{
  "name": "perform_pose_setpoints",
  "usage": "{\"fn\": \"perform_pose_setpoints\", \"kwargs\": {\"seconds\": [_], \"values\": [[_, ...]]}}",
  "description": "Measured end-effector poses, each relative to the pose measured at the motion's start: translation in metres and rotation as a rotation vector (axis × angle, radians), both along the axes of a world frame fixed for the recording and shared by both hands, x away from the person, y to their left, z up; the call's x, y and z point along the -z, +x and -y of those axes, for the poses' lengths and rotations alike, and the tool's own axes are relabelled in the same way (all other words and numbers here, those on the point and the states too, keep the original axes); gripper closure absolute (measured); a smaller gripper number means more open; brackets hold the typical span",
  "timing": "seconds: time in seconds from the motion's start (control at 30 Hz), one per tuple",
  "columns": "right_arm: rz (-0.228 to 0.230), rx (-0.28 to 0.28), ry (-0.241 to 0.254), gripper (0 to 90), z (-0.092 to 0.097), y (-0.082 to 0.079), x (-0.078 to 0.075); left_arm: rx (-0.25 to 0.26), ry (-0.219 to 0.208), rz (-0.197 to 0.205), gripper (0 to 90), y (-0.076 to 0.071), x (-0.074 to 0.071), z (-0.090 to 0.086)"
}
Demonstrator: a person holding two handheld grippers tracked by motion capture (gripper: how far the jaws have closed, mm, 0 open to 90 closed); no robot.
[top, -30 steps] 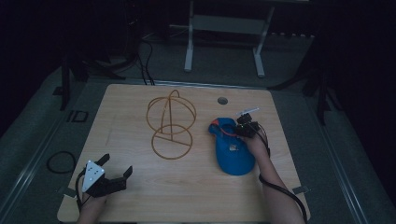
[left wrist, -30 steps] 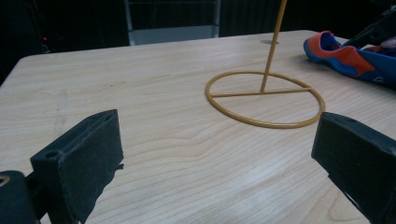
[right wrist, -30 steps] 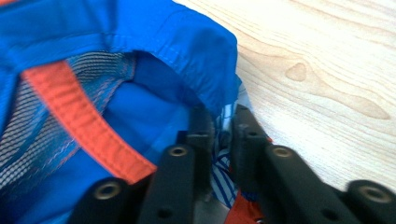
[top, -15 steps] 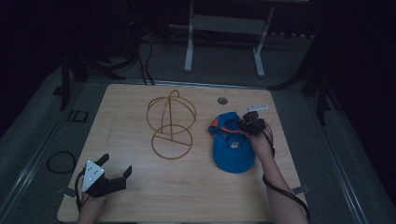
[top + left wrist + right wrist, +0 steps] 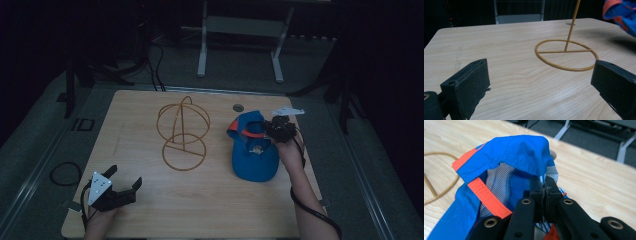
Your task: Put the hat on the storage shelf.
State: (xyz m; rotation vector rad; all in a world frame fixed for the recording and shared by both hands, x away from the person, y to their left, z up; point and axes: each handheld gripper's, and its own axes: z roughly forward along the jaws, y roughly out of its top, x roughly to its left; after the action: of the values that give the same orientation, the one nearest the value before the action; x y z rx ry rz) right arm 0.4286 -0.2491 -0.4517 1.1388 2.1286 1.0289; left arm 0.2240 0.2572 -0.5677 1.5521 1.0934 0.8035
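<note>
- The blue cap (image 5: 255, 152) with orange trim is at the right side of the table (image 5: 150, 210), to the right of the wire hat stand (image 5: 182, 132); its rear edge is raised up, while the front part seems to rest on the wood
- The right gripper (image 5: 543, 185) has its jaws closed tight on a thin fold of the cap's rim, near the mesh lining and the orange strap (image 5: 489, 199); in the high view this gripper (image 5: 278, 131) is at the cap's far right edge
- I judge the work is to place the cap on the stand. The grip takes only a small piece of soft cloth, so the cap could slip out when it swings, and then fall back on the table or off the right edge, which is near
- The cap hangs loose from one point, so the crown may fold or turn, and then the opening will not face the wire dome of the stand
- The stand looks light. If the hanging cap or the strap catches on a wire, it could push or tip the stand
- The left gripper (image 5: 122, 187) rests on the near left of the table, well apart from the cap, with jaws wide and nothing between them; in its own view the left gripper (image 5: 536, 90) faces the ring base (image 5: 566, 56), so it does not steady the stand for now
</note>
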Motion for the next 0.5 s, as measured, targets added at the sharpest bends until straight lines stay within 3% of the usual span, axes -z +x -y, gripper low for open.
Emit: {"fn": "perform_pose_setpoints", "kwargs": {"seconds": [0.07,0.13,0.23,0.33,0.43,0.5], "values": [[0.015,-0.003,0.014,87.6,0.002,-0.004,-0.009,0.004,-0.049,-0.018,2.3,0.000,-0.002,-0.001],[0.035,-0.003,0.024,87.6,0.004,-0.008,-0.017,0.009,-0.069,-0.034,2.3,0.000,-0.005,-0.002],[0.066,-0.005,0.046,87.6,0.006,-0.016,-0.027,-0.009,-0.021,-0.019,2.3,-0.004,-0.012,0.003],[0.091,-0.011,0.049,87.6,0.008,-0.024,-0.036,0.002,-0.006,-0.004,2.3,-0.008,-0.021,0.008],[0.115,-0.018,0.054,87.6,0.010,-0.032,-0.046,0.041,0.016,-0.008,2.3,-0.011,-0.030,0.015],[0.131,-0.024,0.065,87.6,0.012,-0.037,-0.051,0.074,0.002,-0.022,2.2,-0.012,-0.036,0.020]]}}
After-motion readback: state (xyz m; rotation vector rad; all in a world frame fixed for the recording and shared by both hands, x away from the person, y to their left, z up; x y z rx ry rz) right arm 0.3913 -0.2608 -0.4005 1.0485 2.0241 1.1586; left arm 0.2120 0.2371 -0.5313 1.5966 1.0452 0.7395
